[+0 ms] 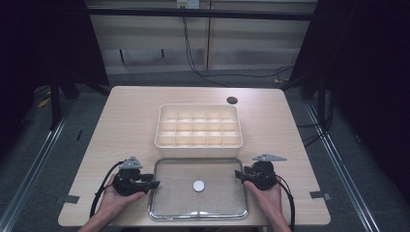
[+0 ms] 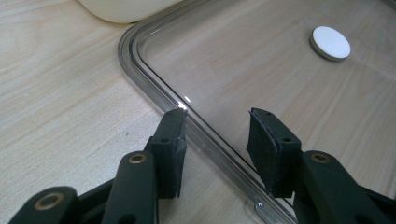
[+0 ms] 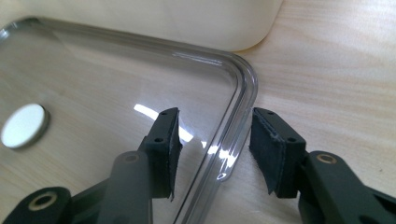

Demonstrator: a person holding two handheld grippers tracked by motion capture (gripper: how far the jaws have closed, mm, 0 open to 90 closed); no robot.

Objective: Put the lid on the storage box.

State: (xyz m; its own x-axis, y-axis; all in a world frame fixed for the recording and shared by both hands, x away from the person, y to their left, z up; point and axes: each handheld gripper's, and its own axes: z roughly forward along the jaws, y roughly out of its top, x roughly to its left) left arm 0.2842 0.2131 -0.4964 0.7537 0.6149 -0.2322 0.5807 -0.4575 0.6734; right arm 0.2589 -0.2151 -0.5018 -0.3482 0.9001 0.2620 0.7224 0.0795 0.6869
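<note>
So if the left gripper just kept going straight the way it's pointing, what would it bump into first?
Probably the clear lid: the left gripper is open with its jaws astride the lid's left rim. Farther along that line sits the white disc, though height above the lid is hard to judge.

The high view looks down on the whole table (image 1: pixel 125 121). Both gripper views sit close, facing inward; all share the tray (image 1: pixel 198 216) (image 2: pixel 140 56) (image 3: pixel 245 84).

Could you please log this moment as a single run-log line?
left gripper: open, straddling clear lid left rim | right gripper: open, straddling right rim | white disc: mid-lid | divided box: behind lid
</note>
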